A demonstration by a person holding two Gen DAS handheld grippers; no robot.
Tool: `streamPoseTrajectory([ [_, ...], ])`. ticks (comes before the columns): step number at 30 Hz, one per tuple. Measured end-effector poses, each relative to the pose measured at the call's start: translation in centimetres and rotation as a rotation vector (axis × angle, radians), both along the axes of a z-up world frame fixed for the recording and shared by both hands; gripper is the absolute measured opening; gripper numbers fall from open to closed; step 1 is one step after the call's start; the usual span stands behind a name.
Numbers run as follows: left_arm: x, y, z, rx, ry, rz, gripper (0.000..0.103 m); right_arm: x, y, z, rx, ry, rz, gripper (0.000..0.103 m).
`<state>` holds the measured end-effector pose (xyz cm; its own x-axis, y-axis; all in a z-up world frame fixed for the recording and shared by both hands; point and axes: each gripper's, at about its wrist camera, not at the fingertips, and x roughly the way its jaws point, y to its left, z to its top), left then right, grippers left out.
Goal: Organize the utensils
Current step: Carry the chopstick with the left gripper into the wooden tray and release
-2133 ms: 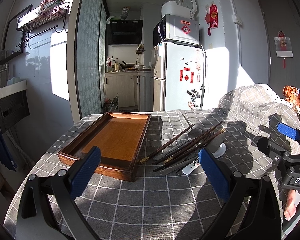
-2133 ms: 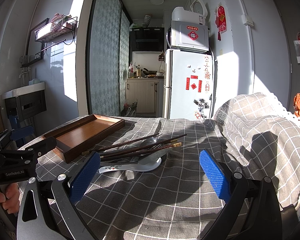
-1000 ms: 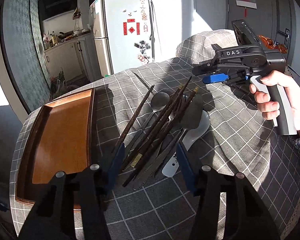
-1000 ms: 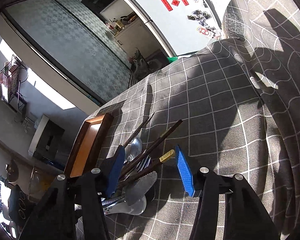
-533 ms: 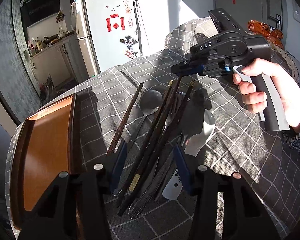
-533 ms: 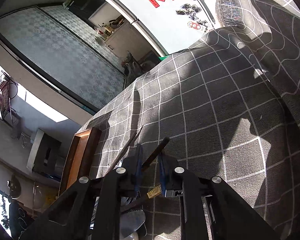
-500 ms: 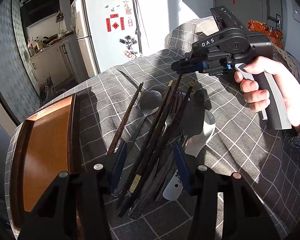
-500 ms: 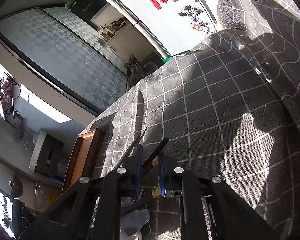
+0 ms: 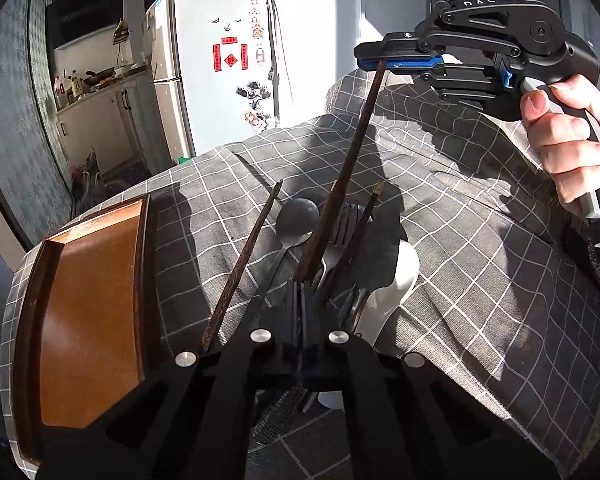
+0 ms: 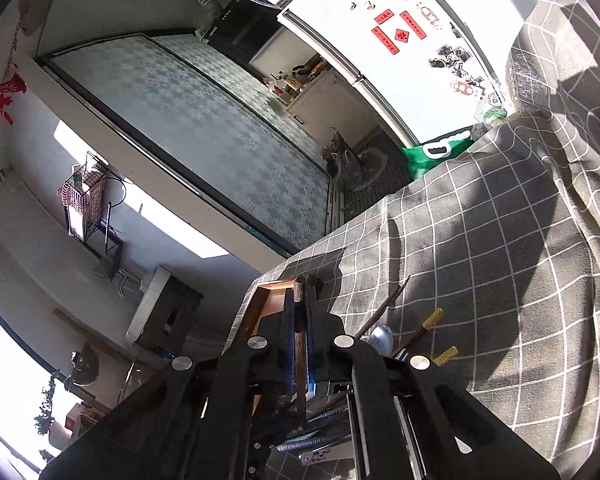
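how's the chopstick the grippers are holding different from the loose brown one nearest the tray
The held chopstick is raised and steeply tilted, its top end pinched by the right gripper and its lower end by the left gripper. The loose chopstick lies flat on the checked cloth, touched by neither gripper, closer to the wooden tray. Both are dark brown wood.

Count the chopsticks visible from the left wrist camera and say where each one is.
4: one chopstick clamped by both tools, a loose one lying nearest the tray, two gold-tipped in the pile. More may be hidden.
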<state>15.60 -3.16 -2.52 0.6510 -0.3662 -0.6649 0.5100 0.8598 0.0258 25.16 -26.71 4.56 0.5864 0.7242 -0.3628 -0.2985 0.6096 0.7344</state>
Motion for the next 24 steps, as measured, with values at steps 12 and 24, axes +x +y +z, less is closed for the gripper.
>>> streamPoseTrajectory([
  [12, -0.4, 0.3, 1.1, 0.018, -0.067, 0.026, 0.027, -2.2, 2.4, 3.9, -0.007, -0.059, 0.03, 0.005],
  [24, -0.2, 7.0, 2.9, -0.003, -0.034, 0.154, 0.013, 2.4, 9.4, 4.2, -0.014, -0.029, 0.17, 0.005],
])
